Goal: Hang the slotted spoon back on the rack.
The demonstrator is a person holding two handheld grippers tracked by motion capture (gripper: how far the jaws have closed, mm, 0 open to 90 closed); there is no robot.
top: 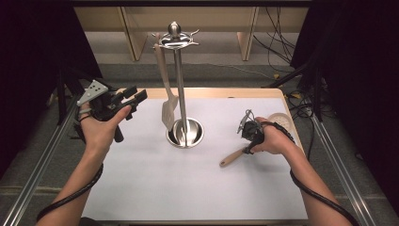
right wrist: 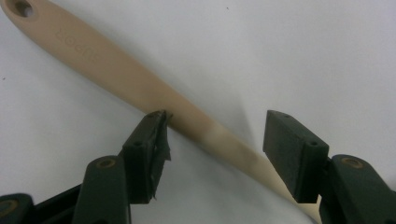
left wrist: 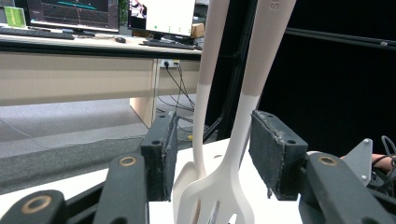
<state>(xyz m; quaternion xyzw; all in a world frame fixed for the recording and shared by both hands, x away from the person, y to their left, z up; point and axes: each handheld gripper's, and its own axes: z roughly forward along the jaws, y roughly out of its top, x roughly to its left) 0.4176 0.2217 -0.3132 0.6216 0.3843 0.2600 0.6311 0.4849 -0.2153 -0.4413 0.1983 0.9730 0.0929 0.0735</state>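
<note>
1. The spoon [right wrist: 154,100] lies flat on the white table [top: 155,188], at the right side, its tan handle pointing toward the person and its pale bowl end under the right hand. In the right gripper view the right gripper [right wrist: 215,140] stands with its jaws wide, one on each side of the handle; the left jaw's pad is just at the handle's edge and the other is clear of it, so nothing is gripped.

2. The left gripper [top: 134,96] is held up off the table at the left, jaws wide and empty. Through them, its own view shows the hanging spatula [left wrist: 219,186] on the steel stand [top: 181,84].

3. Risk: if the jaws close this far down the tapering handle, I judge the spoon may pivot or slide out when lifted, since the heavier bowl end would hang to one side.

4. Risk: the torn padding on the left jaw's pad could grip unevenly and let the handle roll.

5. Risk: carrying the spoon to the stand could knock the spatula already hanging there, or tip the stand, if the approach is crooked.

6. Writing: embossed letters sit near the hanging hole [right wrist: 21,8] of the handle, seen upside down and too soft to read for certain. The spatula handle also carries letters at the top edge, cut off.
</note>
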